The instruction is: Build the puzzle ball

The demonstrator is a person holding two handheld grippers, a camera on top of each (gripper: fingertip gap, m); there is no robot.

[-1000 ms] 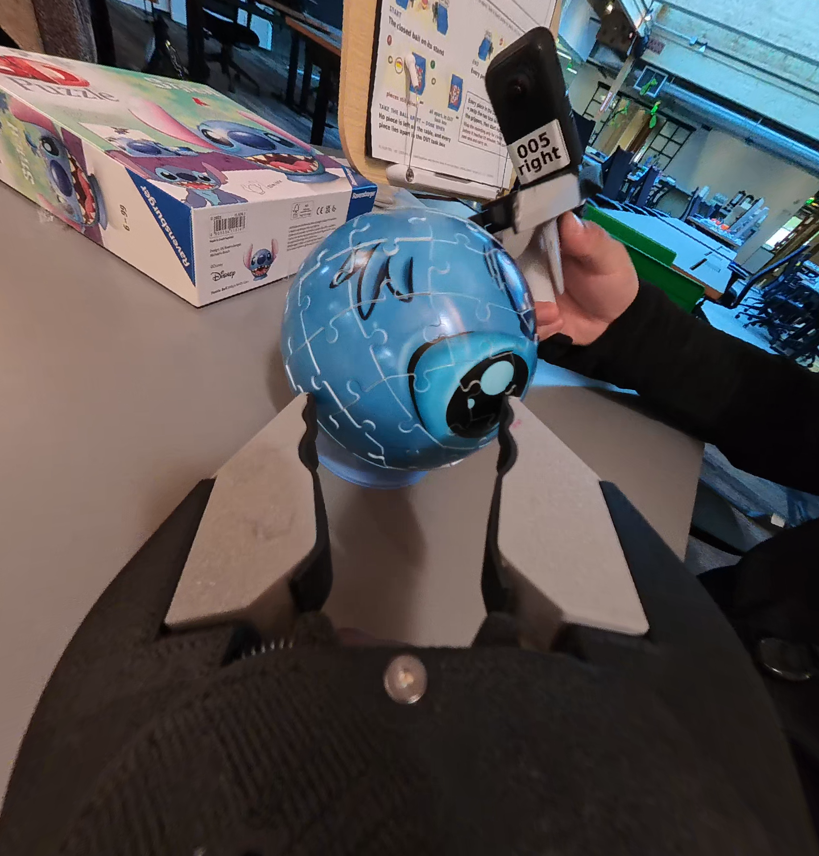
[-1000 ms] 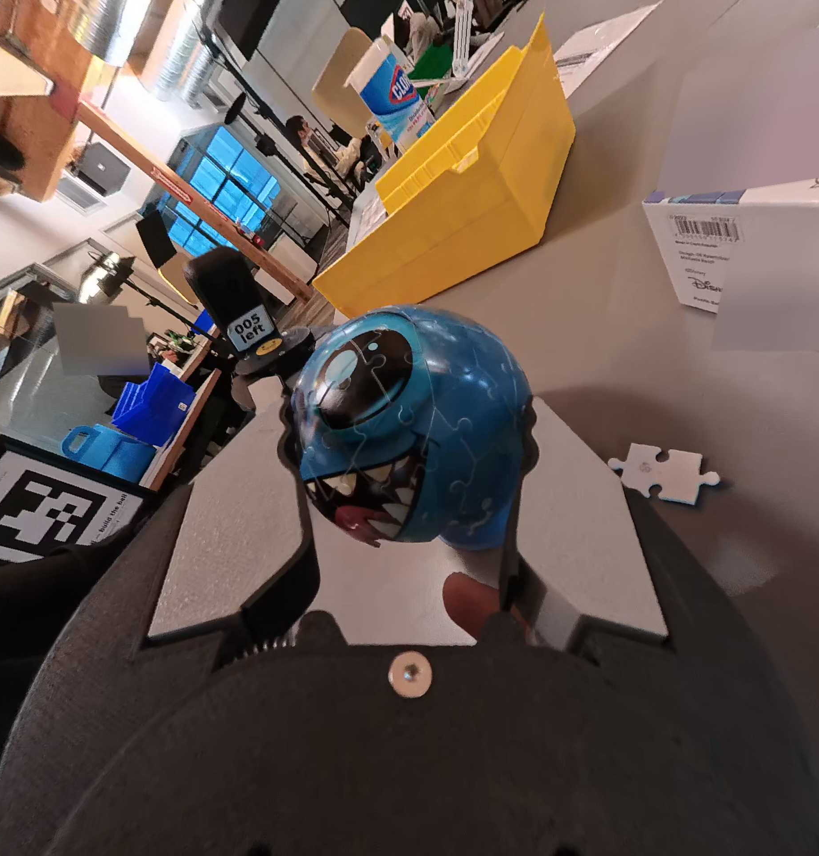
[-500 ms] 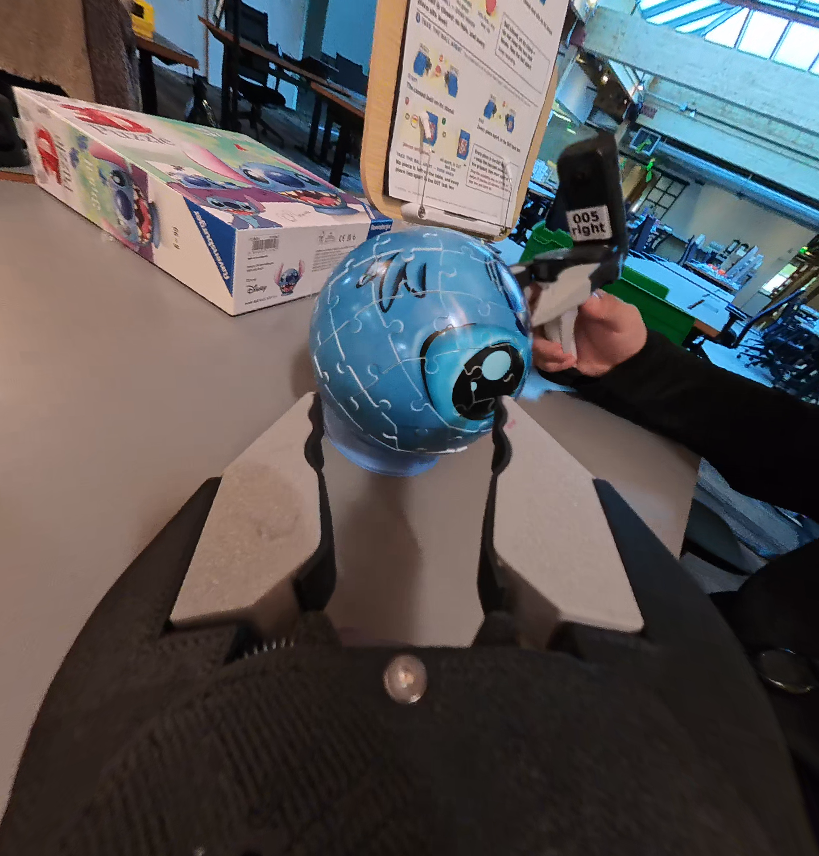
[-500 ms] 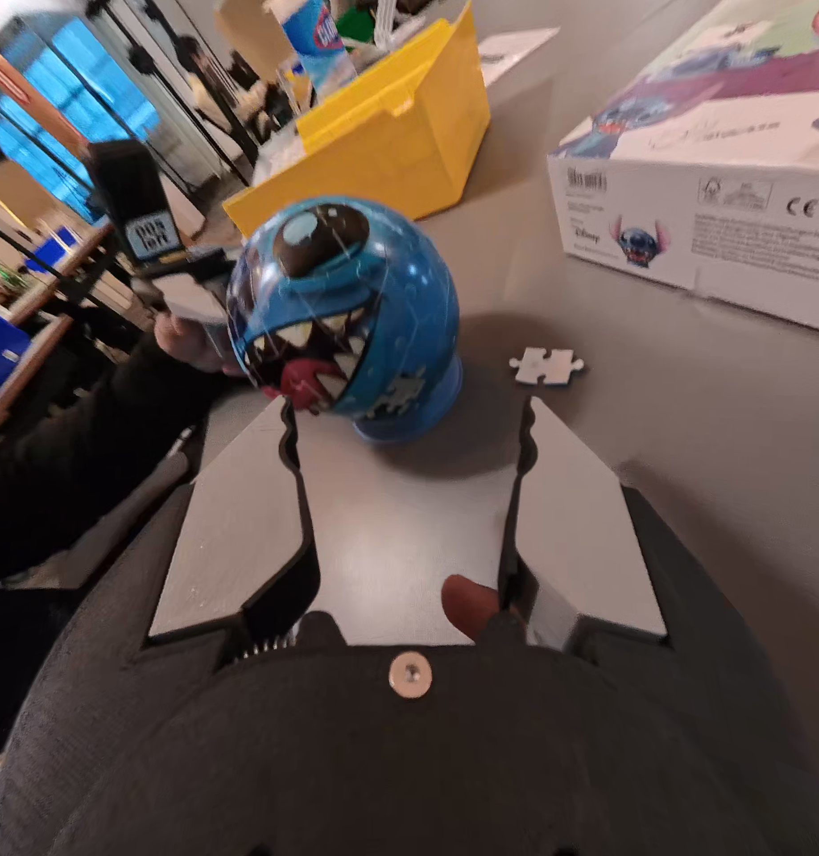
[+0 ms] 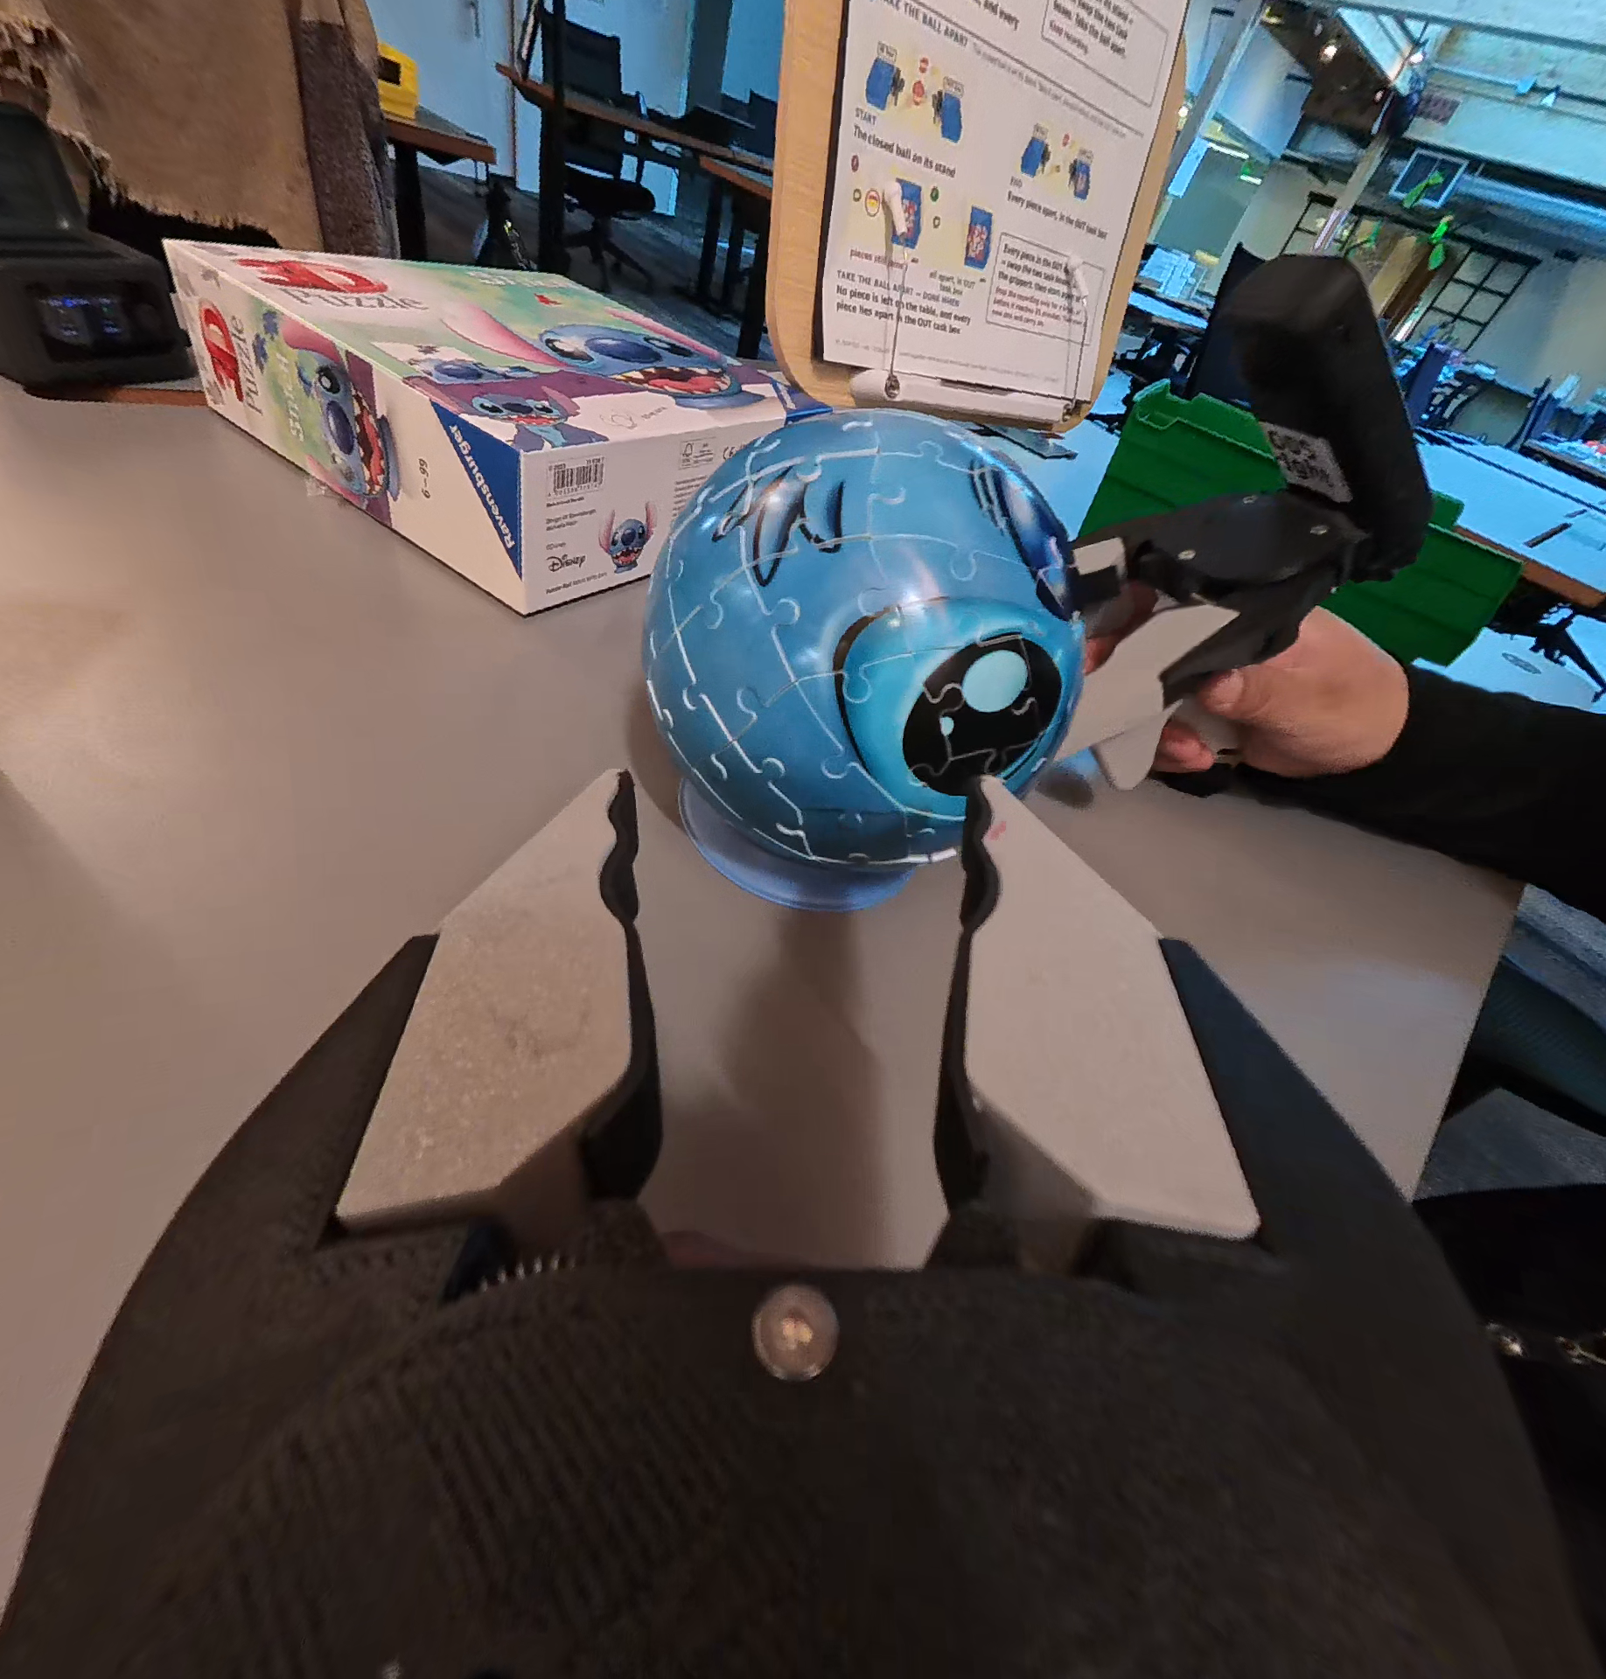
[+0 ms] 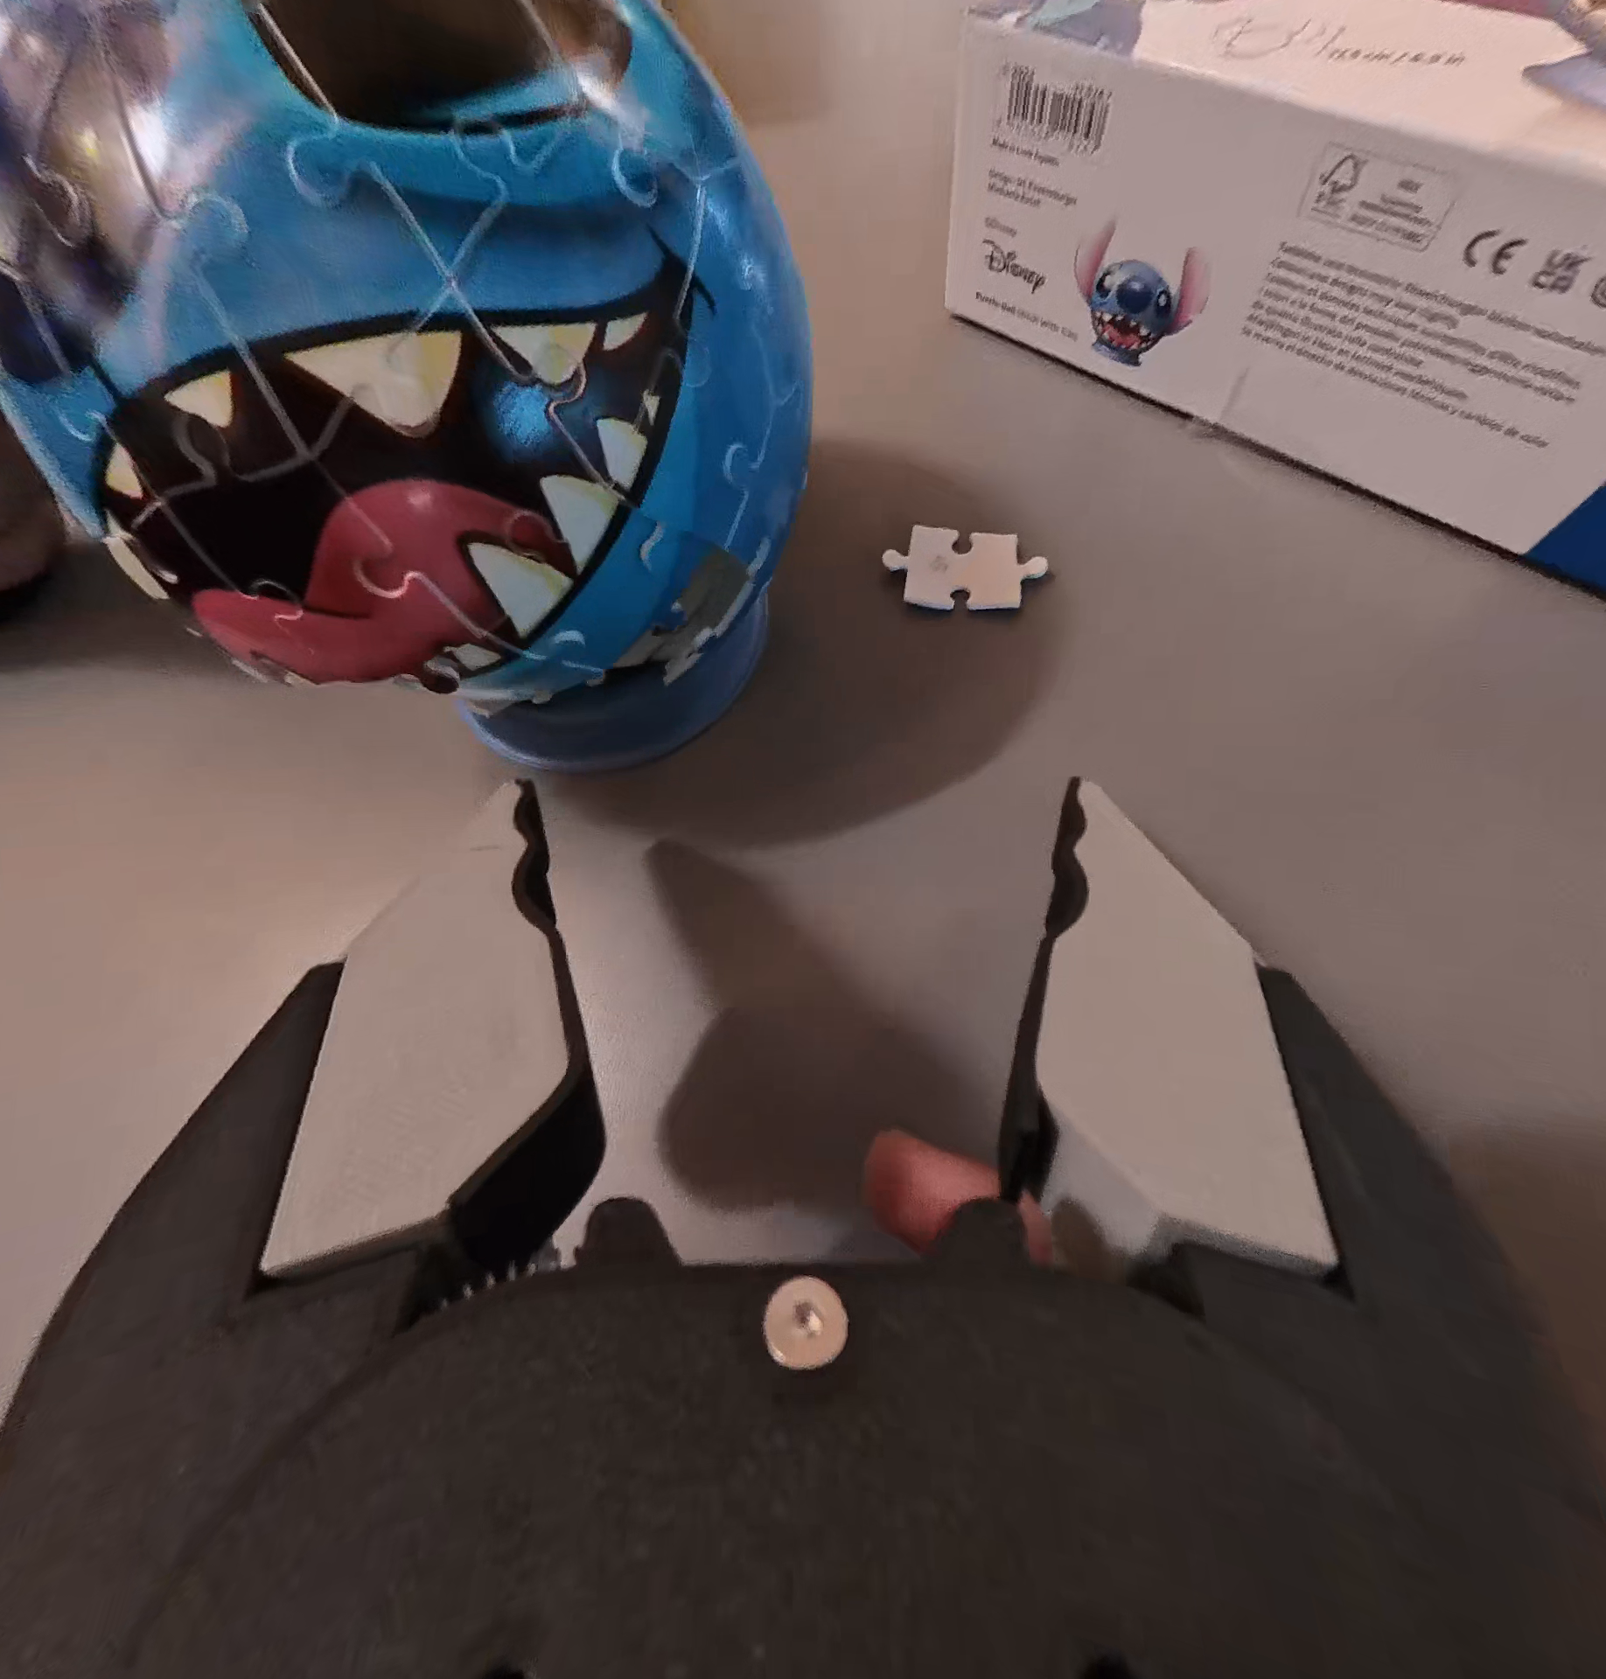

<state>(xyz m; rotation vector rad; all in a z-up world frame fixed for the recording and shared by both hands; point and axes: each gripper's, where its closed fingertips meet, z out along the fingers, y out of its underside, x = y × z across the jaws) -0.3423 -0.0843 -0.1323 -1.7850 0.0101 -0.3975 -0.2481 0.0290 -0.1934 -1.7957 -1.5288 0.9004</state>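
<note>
The blue puzzle ball (image 5: 817, 654) sits on its round blue stand (image 5: 781, 877) on the grey table. My left gripper (image 5: 799, 799) is open and empty, with its tips just short of the ball's near side. My right gripper (image 5: 1145, 654), seen here by the ball's right side, is open and empty. In the right wrist view it (image 6: 795, 799) points down at the table in front of the stand (image 6: 618, 727). The ball (image 6: 399, 363) is at upper left with a pale patch low near the stand. A loose piece (image 6: 963, 568) lies white side up to the right of the stand.
The puzzle box (image 5: 418, 427) lies behind the ball; it also shows in the right wrist view (image 6: 1281, 227). A clipboard with an instruction sheet (image 5: 972, 200) stands behind the ball. A green bin (image 5: 1172, 472) is at the right. The table edge (image 5: 1463, 999) runs close on the right. From the right gripper's tips to the loose piece (image 6: 963, 568) is close to 7 centimeters.
My right gripper has drawn back off the ball and tipped down toward the table and the loose piece. My left gripper has pulled back a little; its fingers no longer straddle the ball.
</note>
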